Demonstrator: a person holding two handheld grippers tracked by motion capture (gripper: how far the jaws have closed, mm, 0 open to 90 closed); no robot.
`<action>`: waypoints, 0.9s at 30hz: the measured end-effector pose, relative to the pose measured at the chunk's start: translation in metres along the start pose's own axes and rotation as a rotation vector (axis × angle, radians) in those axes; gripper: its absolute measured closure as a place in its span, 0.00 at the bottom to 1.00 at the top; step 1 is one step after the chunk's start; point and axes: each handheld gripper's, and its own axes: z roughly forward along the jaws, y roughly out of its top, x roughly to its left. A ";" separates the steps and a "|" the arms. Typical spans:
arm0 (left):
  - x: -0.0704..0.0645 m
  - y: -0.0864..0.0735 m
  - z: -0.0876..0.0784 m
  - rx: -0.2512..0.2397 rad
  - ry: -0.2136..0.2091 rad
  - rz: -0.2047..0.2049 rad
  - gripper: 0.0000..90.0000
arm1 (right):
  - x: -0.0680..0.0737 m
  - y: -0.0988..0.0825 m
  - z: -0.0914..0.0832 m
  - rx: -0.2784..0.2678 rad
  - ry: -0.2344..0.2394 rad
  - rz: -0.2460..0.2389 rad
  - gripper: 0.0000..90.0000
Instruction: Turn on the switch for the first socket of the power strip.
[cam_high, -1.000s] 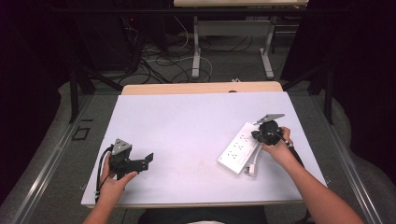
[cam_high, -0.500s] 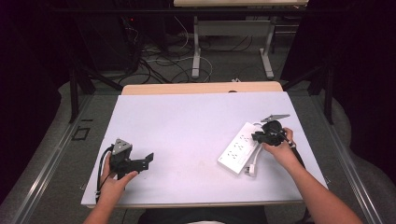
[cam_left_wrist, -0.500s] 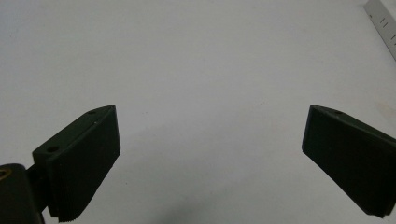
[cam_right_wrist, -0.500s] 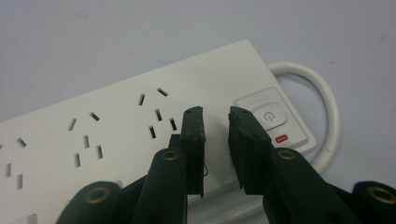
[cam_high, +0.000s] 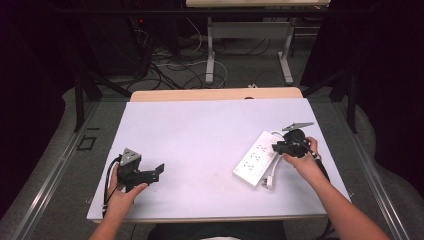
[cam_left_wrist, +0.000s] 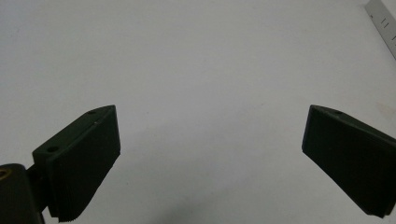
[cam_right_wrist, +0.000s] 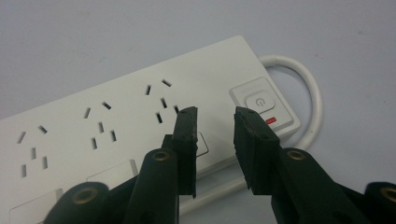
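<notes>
A white power strip (cam_high: 255, 160) lies slanted on the right part of the white table (cam_high: 200, 130), with its white cable (cam_high: 272, 134) looping at the far end and its plug (cam_high: 270, 181) beside the near end. My right gripper (cam_high: 276, 147) hovers over the strip's far end. In the right gripper view its jaws stand a little apart, open (cam_right_wrist: 215, 114), with nothing between them, above the strip (cam_right_wrist: 116, 126) just left of the power switch (cam_right_wrist: 260, 100). My left gripper (cam_high: 159, 172) rests near the table's front left, wide open (cam_left_wrist: 210, 154) over bare table.
A corner of the strip (cam_left_wrist: 385, 18) shows at the top right of the left gripper view. A wooden strip (cam_high: 215, 94) borders the table's far edge. Beyond it stand desk legs (cam_high: 210, 55) and floor cables (cam_high: 170, 70).
The right gripper has shifted slightly to the right over the strip's far end. The left gripper has not moved.
</notes>
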 end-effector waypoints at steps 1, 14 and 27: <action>0.000 0.000 0.000 0.000 0.000 -0.001 0.05 | 0.002 0.000 -0.001 0.004 0.005 0.003 0.78; 0.000 0.000 -0.001 -0.002 0.001 -0.002 0.05 | 0.016 0.002 -0.012 0.008 0.009 -0.044 0.75; 0.000 0.001 0.000 -0.003 0.002 -0.007 0.05 | 0.026 -0.002 -0.030 -0.077 0.040 -0.020 0.56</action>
